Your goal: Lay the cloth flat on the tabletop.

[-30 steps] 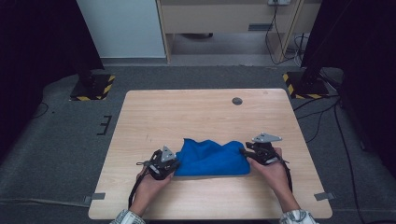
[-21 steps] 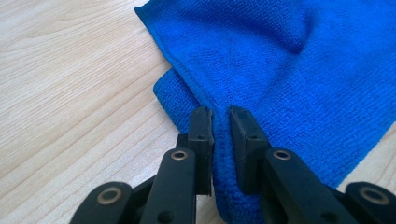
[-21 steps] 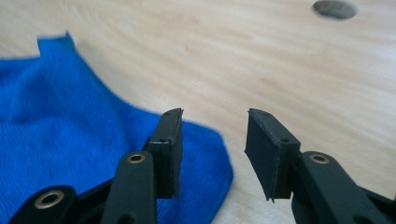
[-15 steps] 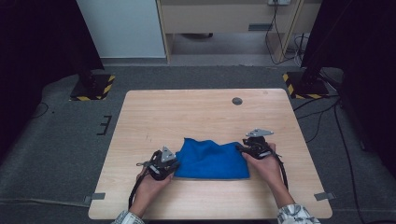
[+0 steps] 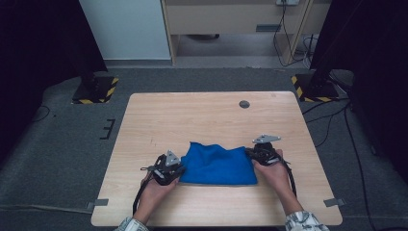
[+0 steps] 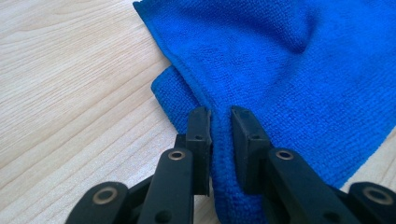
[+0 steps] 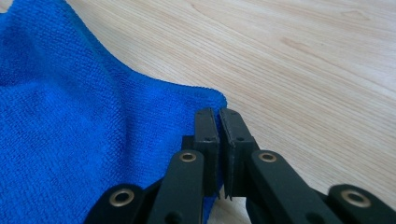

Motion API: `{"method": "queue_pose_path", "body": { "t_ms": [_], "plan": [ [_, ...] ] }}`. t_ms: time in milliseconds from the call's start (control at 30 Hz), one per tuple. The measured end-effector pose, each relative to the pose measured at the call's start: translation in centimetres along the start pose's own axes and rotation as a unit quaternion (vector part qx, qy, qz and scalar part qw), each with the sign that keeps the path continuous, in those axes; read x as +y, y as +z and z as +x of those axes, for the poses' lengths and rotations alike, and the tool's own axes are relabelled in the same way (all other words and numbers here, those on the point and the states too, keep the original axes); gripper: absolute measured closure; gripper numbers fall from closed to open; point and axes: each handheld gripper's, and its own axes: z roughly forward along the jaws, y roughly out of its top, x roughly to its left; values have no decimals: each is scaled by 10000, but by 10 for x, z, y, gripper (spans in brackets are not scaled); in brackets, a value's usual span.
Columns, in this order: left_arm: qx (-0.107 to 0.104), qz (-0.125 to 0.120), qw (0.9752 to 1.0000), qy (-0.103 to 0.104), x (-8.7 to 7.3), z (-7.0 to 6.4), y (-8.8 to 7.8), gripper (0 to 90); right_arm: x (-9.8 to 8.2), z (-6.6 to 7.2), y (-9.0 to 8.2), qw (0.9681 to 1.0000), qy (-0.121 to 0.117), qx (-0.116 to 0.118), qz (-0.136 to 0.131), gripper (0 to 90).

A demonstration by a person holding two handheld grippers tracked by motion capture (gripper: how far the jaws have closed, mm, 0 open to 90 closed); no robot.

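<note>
Blue cloth [image 5: 219, 165], folded and rumpled, flat on the near half of the wooden table [image 5: 207, 118], stretched between two hand-held grippers. At its left edge, left gripper [image 5: 177, 169], held in the person's left hand [image 5: 156, 185], clamped on a raised fold of the cloth; in the left gripper view, a thick ridge of blue fabric pinched between the two black jaws, the doubled hem running away from them. At its right edge, right gripper [image 5: 251, 153], in the right hand [image 5: 270, 172], jaws just brought together, nearly touching; in the right gripper view [image 7: 217, 140], tips closed at the cloth's corner, a thin edge of blue caught between them. Farther off, bare wood, then a small dark round disc [image 5: 244, 104] near the far edge. Beyond the table, grey carpet [image 5: 62, 139], yellow-and-black striped stand feet [image 5: 96, 90] at either side, pale cabinet [image 5: 126, 29] at the back.
</note>
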Motion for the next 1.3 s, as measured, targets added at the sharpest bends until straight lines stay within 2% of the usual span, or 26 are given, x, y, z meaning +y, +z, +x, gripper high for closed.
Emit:
{"method": "queue_pose_path", "body": {
  "t_ms": [100, 200, 400, 500, 600, 667, 767, 867, 967, 1133, 1300],
  "plan": [
    [-6, -2, 10000, 6, 0, 0, 0, 774, 1, -2, -6, 10000, 45, -45, -67, 865],
    [-13, 0, 10000, 11, 0, 0, 0, 778, 0, -8, -12, 9997, 51, -187, -140, 864],
    [-24, -23, 10000, -12, 0, 0, 0, 753, -3, -18, -20, 9991, 265, -239, -224, 861],
    [12, -183, 9998, -98, 3, 0, -2, 663, -6, -19, -19, 9993, 253, -218, -178, 858],
    [16, -475, 9986, -212, 7, 2, -7, 513, -6, -19, -20, 9993, 261, -195, -193, 855],
    [56, -737, 9970, -217, 11, 5, -9, 469, -7, -19, -20, 9993, 276, -185, -184, 851],
    [97, -895, 9957, -239, 22, 13, -6, 442, -8, -19, -20, 9993, 266, -190, -157, 846],
    [76, -819, 9963, -260, 35, 22, 6, 431, -9, -17, -20, 9994, 238, -188, -169, 841],
    [76, -628, 9977, -240, 45, 28, 25, 397, -9, -15, -20, 9995, 208, -175, -184, 837],
    [269, -260, 9991, -187, 53, 31, 56, 338, -10, -12, -21, 9995, 188, -162, -199, 827],
    [354, -165, 9991, -152, 59, 33, 69, 293, -9, -9, -20, 9997, 104, -113, -180, 821]
  ]
}}
